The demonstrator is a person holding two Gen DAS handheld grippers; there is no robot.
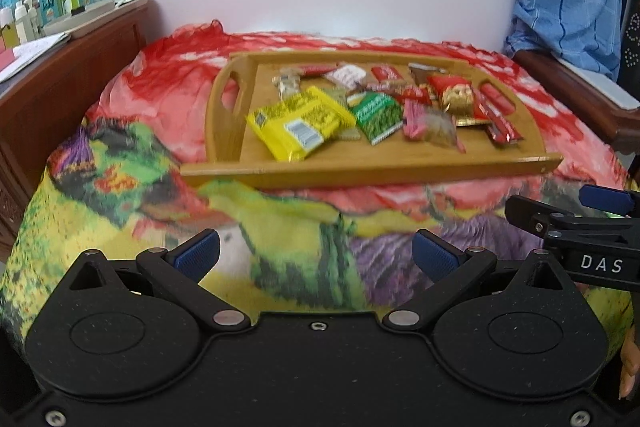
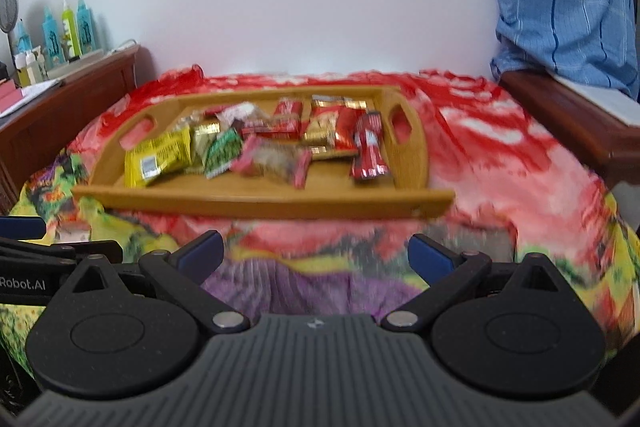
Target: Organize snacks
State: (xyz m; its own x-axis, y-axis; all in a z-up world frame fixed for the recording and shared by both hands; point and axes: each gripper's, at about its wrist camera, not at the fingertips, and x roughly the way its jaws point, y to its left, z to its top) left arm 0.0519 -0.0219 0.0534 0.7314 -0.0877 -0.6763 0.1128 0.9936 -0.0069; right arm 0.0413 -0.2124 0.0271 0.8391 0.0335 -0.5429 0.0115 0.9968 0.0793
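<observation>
Wooden tray (image 1: 280, 175) of snacks on a floral bedspread (image 1: 120, 219)
Yellow packet (image 1: 298, 125) lies at its left, red wrappers (image 2: 368, 147) at its right; left gripper (image 1: 316, 251) and right gripper (image 2: 316, 251) hover short of it, both spread wide, holding nothing

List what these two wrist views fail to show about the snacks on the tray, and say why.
- Brand text on the yellow packet, green packet and red packets: motion blur in both views.
- Snacks low in the pile: covered by upper packets.
- Wooden tray floor: largely covered by snacks.
- Right gripper in the left wrist view: cut by the frame edge.
</observation>
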